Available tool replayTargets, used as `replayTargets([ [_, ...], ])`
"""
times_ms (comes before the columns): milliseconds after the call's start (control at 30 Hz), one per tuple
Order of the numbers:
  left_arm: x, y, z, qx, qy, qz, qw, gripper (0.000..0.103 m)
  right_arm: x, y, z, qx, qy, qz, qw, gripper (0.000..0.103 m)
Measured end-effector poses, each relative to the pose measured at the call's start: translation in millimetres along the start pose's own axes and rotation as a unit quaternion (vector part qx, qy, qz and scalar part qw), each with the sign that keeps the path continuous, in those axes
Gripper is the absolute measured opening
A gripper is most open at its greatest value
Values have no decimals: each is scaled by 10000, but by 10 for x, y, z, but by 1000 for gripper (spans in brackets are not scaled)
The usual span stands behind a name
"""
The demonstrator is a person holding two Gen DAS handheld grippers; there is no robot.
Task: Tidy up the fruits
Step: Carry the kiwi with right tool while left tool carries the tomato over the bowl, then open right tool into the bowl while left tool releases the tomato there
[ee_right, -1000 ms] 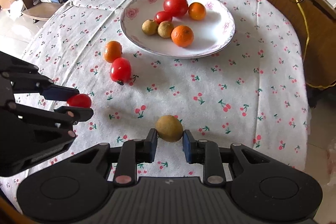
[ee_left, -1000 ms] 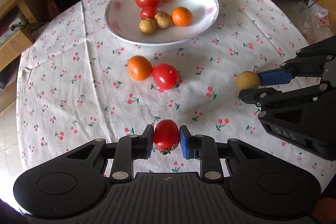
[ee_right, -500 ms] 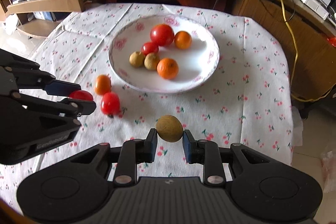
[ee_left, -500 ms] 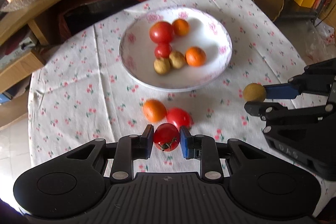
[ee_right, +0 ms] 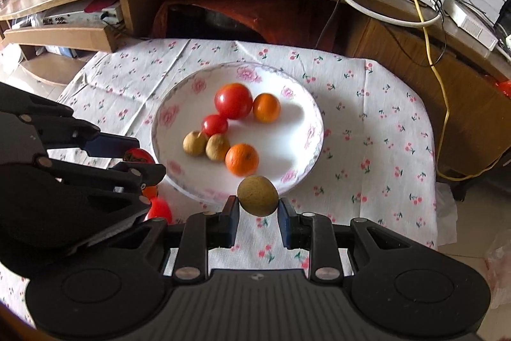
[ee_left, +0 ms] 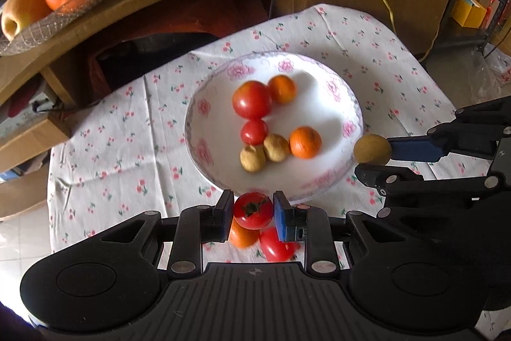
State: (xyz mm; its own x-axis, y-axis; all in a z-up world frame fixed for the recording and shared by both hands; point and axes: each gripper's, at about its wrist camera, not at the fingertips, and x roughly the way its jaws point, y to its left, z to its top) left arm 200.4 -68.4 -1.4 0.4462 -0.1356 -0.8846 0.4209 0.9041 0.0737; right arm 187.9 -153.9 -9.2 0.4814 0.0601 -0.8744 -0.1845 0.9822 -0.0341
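**Fruits held aloft at the plate's edge**

We see left tongs (ee_left: 252, 214) clamped on a tomato (ee_left: 253, 210), right tongs (ee_right: 258, 213) gripping a brown fruit (ee_right: 257, 195), both by the plate (ee_left: 204, 149). Risk: released high, either rolls into the plated fruit or off the rim. A second ago both sat low over the bench.
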Motion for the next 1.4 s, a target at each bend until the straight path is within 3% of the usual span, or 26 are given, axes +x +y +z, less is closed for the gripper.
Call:
replayTargets([
  [533,250,100,274,-171,6,94,9998,35,258,-132,257,119,-43,-85,9999,27],
  [1400,326,125,314,-286,-43,115,9995,39,405,-189,304,280,-80,-104,9995,28],
])
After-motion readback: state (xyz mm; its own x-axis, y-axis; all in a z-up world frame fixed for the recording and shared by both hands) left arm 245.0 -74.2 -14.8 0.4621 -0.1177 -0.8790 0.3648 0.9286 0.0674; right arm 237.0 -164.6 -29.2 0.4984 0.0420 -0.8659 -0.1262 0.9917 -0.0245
